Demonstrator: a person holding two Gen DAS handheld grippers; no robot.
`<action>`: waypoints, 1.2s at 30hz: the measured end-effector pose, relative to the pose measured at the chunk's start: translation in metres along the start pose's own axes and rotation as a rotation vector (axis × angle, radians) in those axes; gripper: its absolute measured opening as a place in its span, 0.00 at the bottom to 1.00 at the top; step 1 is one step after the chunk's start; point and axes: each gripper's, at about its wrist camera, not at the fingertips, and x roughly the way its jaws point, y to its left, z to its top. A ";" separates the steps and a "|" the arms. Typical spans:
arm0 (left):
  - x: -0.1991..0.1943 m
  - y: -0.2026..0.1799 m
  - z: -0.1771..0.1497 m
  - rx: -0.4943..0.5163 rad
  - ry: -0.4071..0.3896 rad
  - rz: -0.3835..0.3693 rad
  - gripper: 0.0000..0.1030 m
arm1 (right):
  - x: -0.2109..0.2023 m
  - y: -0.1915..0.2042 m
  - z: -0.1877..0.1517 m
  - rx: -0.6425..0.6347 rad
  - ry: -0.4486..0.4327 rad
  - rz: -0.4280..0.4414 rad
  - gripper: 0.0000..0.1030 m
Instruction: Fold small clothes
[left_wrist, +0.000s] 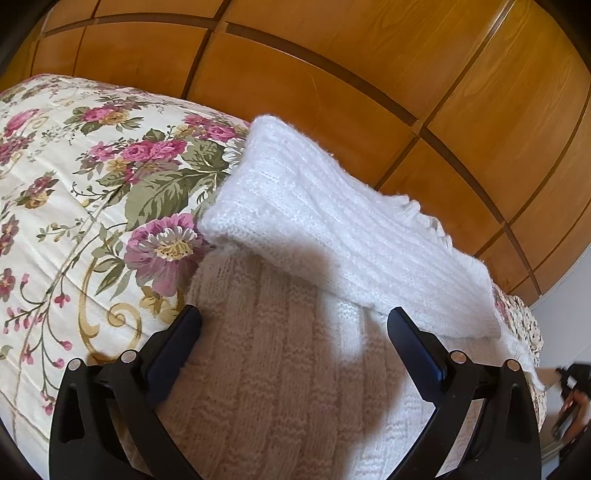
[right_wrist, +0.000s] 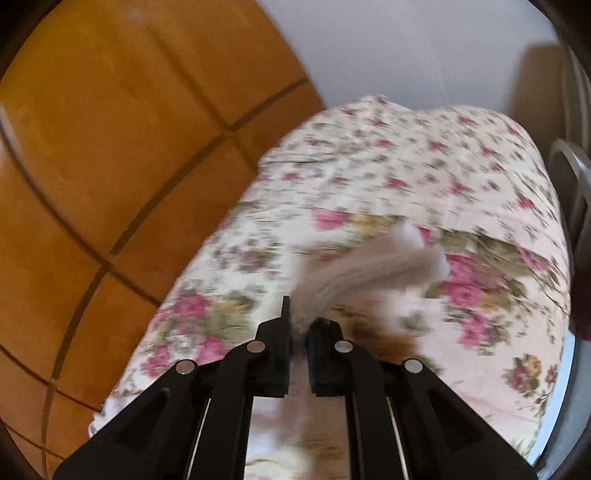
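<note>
Left tongs (left_wrist: 294, 332): black, released, jaws wide apart, over the cream knit.
Right tongs (right_wrist: 298, 328): black, clenched on a strip of white knit (right_wrist: 354, 275), raised over the bed; view blurred.
Cream knit (left_wrist: 280, 376): basket-weave blocks, lies flat on the bed.
White knit (left_wrist: 332, 221): fluffy, ribbed, folded band lying across the cream knit's far edge, fringe at one end.
Bed (left_wrist: 74, 192): quilted cover, rose and leaf print on cream.
Wardrobe (left_wrist: 332, 74): glossy wood panels, dark grooves, behind the bed.
</note>
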 end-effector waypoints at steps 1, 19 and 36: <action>0.000 0.000 0.000 -0.001 -0.001 -0.002 0.96 | -0.001 0.020 -0.003 -0.030 0.000 0.027 0.06; -0.002 0.006 -0.001 -0.012 -0.010 -0.022 0.96 | -0.028 0.304 -0.269 -0.781 0.226 0.553 0.08; -0.006 0.007 0.003 -0.027 -0.022 -0.038 0.96 | -0.040 0.177 -0.263 -0.751 0.150 0.376 0.70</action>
